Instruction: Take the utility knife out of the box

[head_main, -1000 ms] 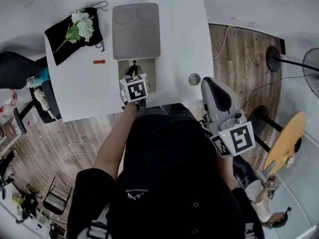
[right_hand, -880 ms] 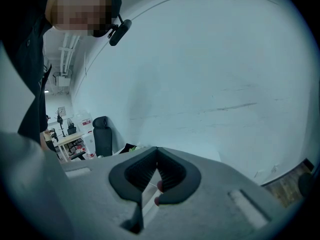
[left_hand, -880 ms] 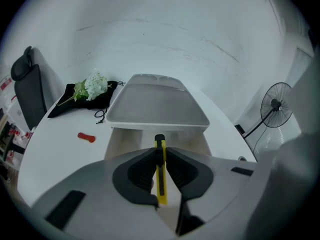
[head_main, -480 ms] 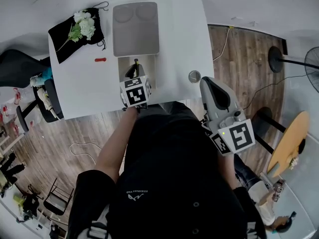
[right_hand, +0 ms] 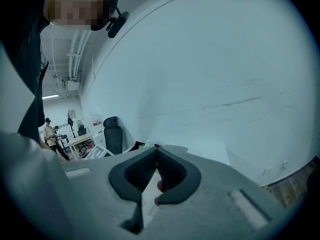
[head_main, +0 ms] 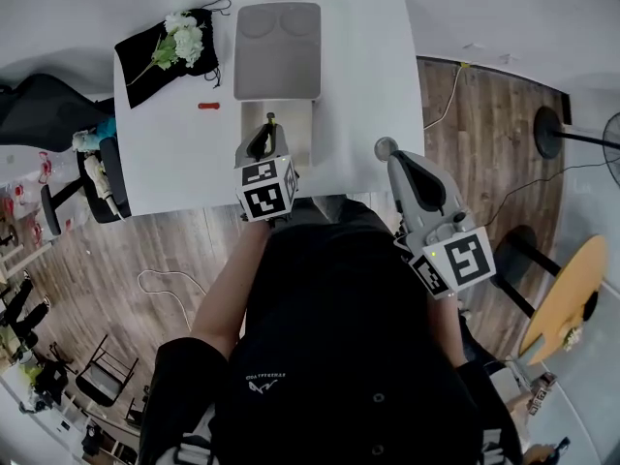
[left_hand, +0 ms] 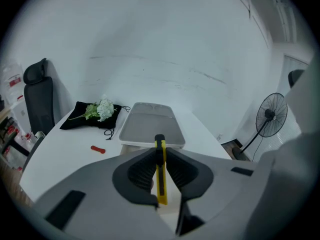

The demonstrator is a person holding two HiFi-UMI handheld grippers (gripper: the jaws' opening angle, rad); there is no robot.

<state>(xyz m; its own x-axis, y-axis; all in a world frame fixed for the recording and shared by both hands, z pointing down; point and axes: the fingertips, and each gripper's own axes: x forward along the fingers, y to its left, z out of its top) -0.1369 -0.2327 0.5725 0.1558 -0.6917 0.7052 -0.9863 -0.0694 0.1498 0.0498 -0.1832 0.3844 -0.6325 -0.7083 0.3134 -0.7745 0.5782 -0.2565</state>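
Overhead, my left tongs [head_main: 268, 129] hide most of the utility knife [left_hand: 160, 179] and part of the box's [head_main: 300, 134] near wall. I can't identify the tiny red item [head_main: 208, 106].

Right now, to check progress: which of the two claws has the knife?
The left claw: its jaws pinch the yellow knife between them. The right claw is shut on nothing, off to the table's side.

- Box [head_main: 302, 129] mid-table [head_main: 174, 163], near front edge; tray [head_main: 278, 51] touching behind.
- Cloth [head_main: 145, 66] back left, flowers [head_main: 189, 39] on it.
- Small piece [head_main: 208, 106] between cloth and box.
- Utility knife [head_main: 270, 120] in left gripper [head_main: 265, 141], over box.
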